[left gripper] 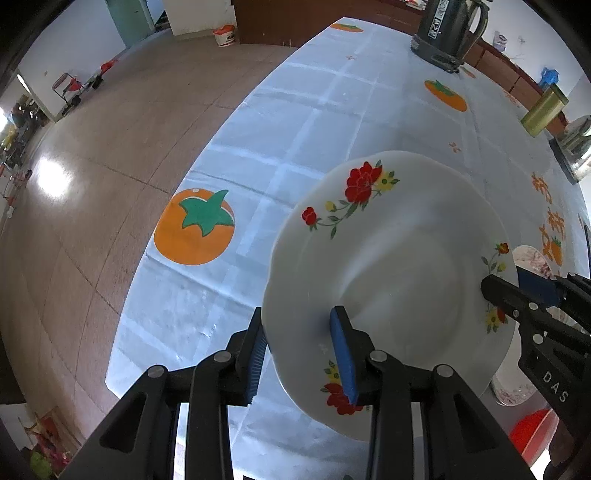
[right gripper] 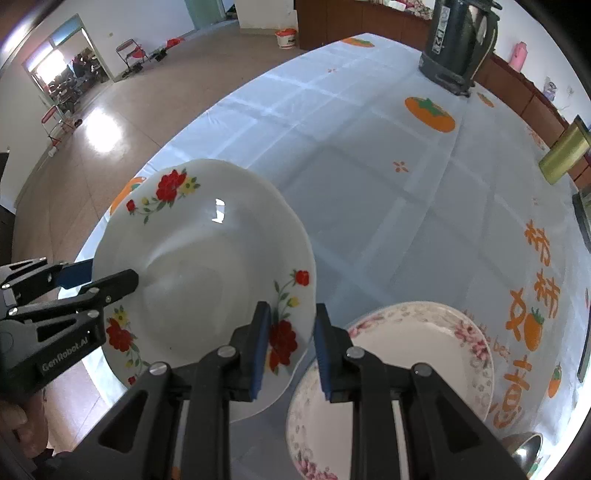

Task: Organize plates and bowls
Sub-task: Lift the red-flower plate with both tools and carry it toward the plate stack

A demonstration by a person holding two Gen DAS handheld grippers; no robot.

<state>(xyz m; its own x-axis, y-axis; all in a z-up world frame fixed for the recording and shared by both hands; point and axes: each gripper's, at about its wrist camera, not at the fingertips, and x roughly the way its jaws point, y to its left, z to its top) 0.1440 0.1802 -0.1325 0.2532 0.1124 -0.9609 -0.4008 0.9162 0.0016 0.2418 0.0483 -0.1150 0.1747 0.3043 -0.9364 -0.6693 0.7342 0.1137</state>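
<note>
A white plate with red and yellow flowers (left gripper: 399,280) (right gripper: 199,280) hangs tilted above the table, held at two opposite rims. My left gripper (left gripper: 301,354) is shut on its near rim, one blue pad under the plate and one on its face. My right gripper (right gripper: 291,339) is shut on the other rim, beside a red flower. Each gripper also shows in the other's view: the right gripper (left gripper: 517,286) at the plate's right edge, the left gripper (right gripper: 103,277) at its left edge. A pink-flowered plate (right gripper: 406,354) (left gripper: 532,254) lies on the table below my right gripper.
The table wears a pale blue cloth (left gripper: 295,129) (right gripper: 369,166) with orange fruit prints; its left edge drops to a tiled floor. A dark kettle (left gripper: 450,29) (right gripper: 458,40) stands at the far end and a gold tin (left gripper: 543,110) (right gripper: 565,155) at the right. A metal spoon (right gripper: 524,450) lies near right.
</note>
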